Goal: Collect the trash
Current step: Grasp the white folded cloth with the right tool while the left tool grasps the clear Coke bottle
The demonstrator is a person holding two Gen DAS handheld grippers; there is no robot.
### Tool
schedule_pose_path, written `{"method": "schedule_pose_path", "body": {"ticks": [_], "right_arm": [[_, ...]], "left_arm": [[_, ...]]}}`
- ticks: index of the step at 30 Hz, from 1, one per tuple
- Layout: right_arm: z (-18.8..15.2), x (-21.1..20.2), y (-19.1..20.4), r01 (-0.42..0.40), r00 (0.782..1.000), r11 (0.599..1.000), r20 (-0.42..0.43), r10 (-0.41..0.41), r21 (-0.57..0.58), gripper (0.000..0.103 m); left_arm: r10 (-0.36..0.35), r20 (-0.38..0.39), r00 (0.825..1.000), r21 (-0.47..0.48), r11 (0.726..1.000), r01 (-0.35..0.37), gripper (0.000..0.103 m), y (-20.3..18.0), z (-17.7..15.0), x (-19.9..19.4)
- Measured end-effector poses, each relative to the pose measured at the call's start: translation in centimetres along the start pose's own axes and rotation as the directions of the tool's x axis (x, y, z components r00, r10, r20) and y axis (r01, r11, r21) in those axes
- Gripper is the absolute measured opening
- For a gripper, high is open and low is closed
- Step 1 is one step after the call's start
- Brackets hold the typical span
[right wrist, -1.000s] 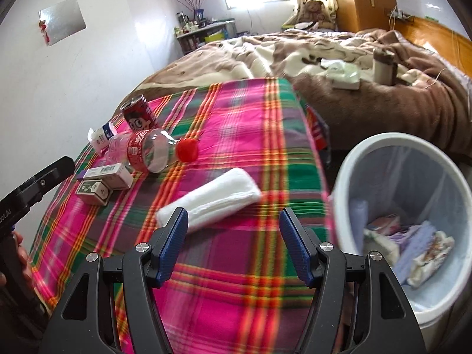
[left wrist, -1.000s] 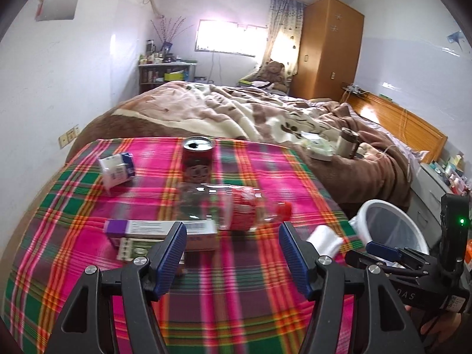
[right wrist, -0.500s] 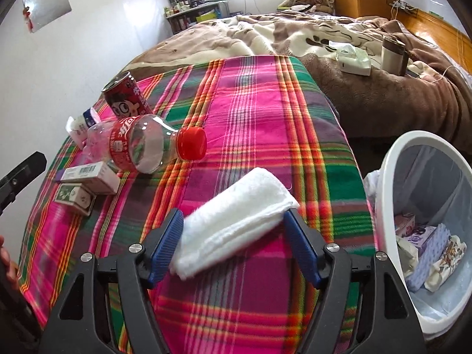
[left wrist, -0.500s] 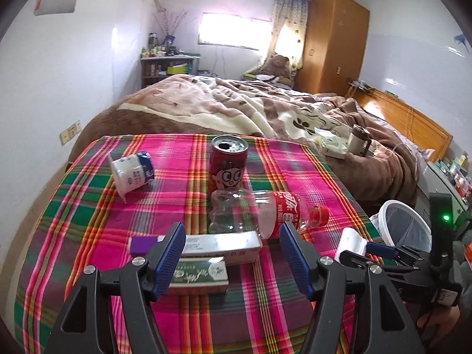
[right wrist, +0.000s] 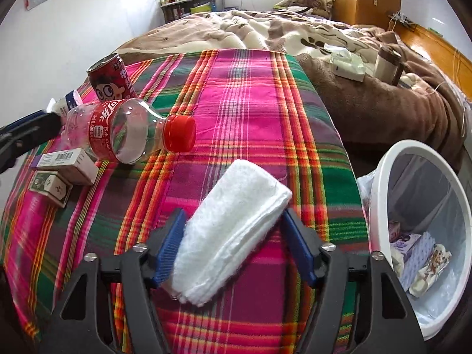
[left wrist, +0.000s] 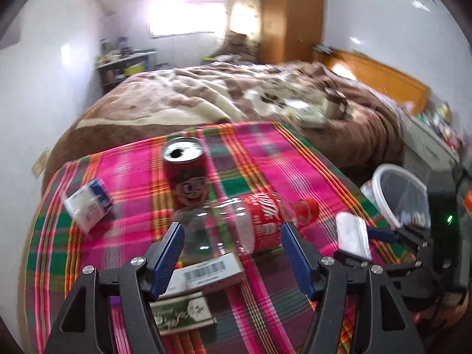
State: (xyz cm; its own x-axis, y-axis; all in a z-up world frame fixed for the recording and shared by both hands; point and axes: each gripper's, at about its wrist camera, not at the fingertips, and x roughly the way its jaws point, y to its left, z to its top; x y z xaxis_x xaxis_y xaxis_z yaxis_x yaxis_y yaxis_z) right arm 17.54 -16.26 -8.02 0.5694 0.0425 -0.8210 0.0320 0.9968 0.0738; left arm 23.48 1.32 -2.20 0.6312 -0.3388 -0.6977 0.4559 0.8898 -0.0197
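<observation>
On the plaid cloth lie a clear plastic bottle with a red cap, a red can, a white box, a green box, a small carton and a folded white towel. My left gripper is open, its fingers on either side of the bottle and white box. My right gripper is open, with the towel lying between its fingers. A white bin holds trash.
The plaid-covered surface ends at its right edge beside the bin. A bed with a brown blanket lies behind, holding a tissue pack and a flask. A wardrobe stands at the back.
My left gripper has moved forward over the boxes toward the bottle. My right gripper has moved forward so the towel lies between its fingers.
</observation>
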Motion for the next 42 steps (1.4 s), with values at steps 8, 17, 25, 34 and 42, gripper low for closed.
{"method": "schedule_pose_path", "body": {"ticks": [8, 17, 25, 34, 42], "right_arm": [[-0.3, -0.1, 0.1, -0.043, 0.999, 0.999, -0.008, 0.043, -0.013, 0.047], [-0.2, -0.2, -0.8, -0.069, 0.998, 0.998, -0.01, 0.07, 0.007, 0.043], [-0.2, 0.0, -1.1, -0.08, 0.997, 0.997, -0.007, 0.08, 0.021, 0.043], [-0.2, 0.0, -1.6, -0.083, 0.997, 0.996, -0.001, 0.083, 0.04, 0.043], [-0.3, -0.1, -2.5, -0.084, 0.996, 0.995, 0.008, 0.084, 0.059, 0.043]], "left_arm": [[0.045, -0.057, 0.997, 0.181, 0.983, -0.034, 0.071, -1.7, 1.2, 2.4], [0.069, -0.11, 0.991, 0.303, 0.952, -0.033, 0.079, -2.9, 1.7, 4.7], [0.118, -0.136, 0.984, 0.316, 0.946, -0.07, 0.079, -2.5, 2.3, 6.3], [0.03, -0.187, 0.982, 0.176, 0.984, 0.003, 0.079, -1.9, 2.7, 7.9], [-0.082, -0.234, 0.969, 0.086, 0.991, 0.105, 0.079, -2.5, 2.4, 8.6]]}}
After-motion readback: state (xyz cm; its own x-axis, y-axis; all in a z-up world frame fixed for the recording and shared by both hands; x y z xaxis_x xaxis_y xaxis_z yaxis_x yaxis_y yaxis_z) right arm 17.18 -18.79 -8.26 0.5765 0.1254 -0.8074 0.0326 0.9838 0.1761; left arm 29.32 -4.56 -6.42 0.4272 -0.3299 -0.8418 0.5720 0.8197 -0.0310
